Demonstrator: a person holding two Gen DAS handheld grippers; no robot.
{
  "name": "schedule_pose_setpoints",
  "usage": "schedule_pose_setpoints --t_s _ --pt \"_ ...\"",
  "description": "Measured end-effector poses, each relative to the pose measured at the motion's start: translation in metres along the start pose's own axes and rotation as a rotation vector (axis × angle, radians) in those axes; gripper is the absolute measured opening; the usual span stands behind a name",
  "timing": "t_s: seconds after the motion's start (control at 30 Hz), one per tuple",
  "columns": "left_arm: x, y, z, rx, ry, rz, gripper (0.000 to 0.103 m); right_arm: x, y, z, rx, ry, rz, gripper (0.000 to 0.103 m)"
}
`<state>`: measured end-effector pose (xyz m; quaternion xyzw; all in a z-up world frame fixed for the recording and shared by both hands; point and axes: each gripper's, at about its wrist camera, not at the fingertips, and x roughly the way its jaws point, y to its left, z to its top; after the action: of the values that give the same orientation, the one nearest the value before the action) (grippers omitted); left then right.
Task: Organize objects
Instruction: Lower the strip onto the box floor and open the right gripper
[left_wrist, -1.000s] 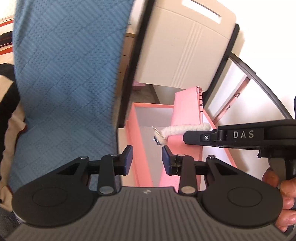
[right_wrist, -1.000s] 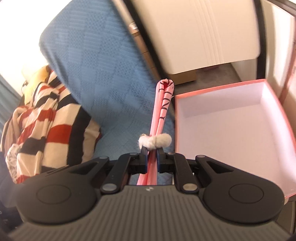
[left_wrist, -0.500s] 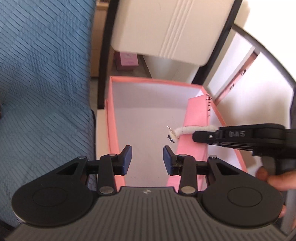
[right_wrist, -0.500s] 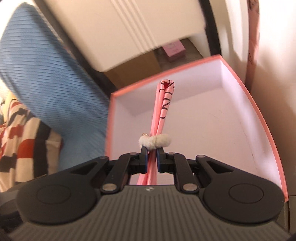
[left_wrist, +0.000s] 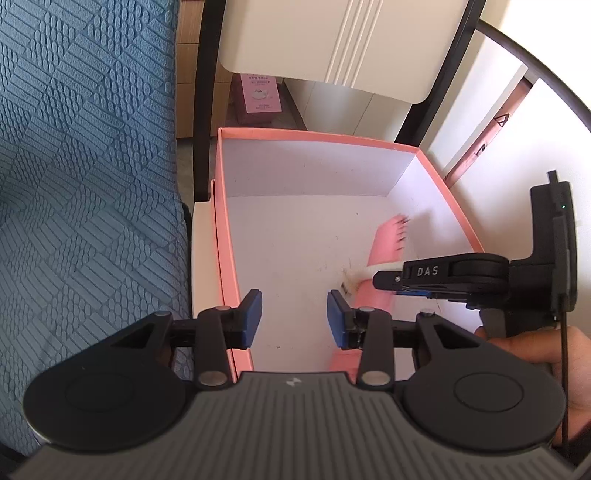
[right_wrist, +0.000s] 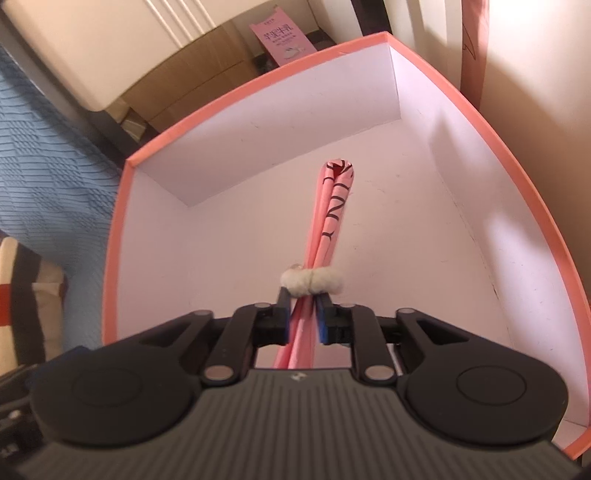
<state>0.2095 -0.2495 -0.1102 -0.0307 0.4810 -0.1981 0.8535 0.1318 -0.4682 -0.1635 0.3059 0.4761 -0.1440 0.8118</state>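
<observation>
A pink box (left_wrist: 314, 133) (right_wrist: 258, 79) with a white inside stands open below both grippers. A folded pink strip with dark lettering (right_wrist: 334, 206) (left_wrist: 388, 240), bound by a fluffy white band (right_wrist: 310, 282) (left_wrist: 354, 275), lies low inside the box, its far end near the floor. My right gripper (right_wrist: 302, 306) (left_wrist: 384, 280) straddles the strip just behind the band. Its jaws are opening and a thin gap shows at each pad. My left gripper (left_wrist: 294, 317) hovers over the box's near left part. Its jaws are opening too, with nothing between them.
A blue quilted cover (left_wrist: 85, 184) borders the box on the left. A cream chair back (left_wrist: 332, 40) stands behind it, a small pink carton (left_wrist: 258, 94) (right_wrist: 282, 38) on the floor beyond. A pink panel (left_wrist: 491, 136) leans on the right wall. A hand (left_wrist: 517, 343) holds the right gripper.
Both grippers have come down over the box. The right one carried the pink strip from beside the box down into it, and its jaws have parted slightly. The left jaws stand a little wider.
</observation>
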Motion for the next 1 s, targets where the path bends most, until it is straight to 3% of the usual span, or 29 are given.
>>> schedule_pose_setpoints --t_s 0.07,0.2,0.47,0.73,1.0 --pt "-0.005 -0.001 0.001 0.003 -0.006 -0.007 0.048 -0.004 -0.001 0.000 0.016 0.002 -0.002 0.031" --pt "-0.023 -0.003 0.002 0.008 -0.036 -0.022 0.048 -0.027 0.005 0.002 0.001 -0.028 -0.003 0.031" --pt "-0.080 -0.006 -0.001 0.035 -0.102 -0.050 0.049 -0.117 0.039 -0.007 -0.076 -0.158 0.007 0.031" --pt "-0.143 -0.001 -0.009 0.080 -0.162 -0.068 0.049 -0.206 0.067 -0.041 -0.111 -0.275 0.016 0.031" --pt "-0.192 0.008 -0.023 0.114 -0.202 -0.095 0.050 -0.246 0.094 -0.095 -0.121 -0.308 0.012 0.031"
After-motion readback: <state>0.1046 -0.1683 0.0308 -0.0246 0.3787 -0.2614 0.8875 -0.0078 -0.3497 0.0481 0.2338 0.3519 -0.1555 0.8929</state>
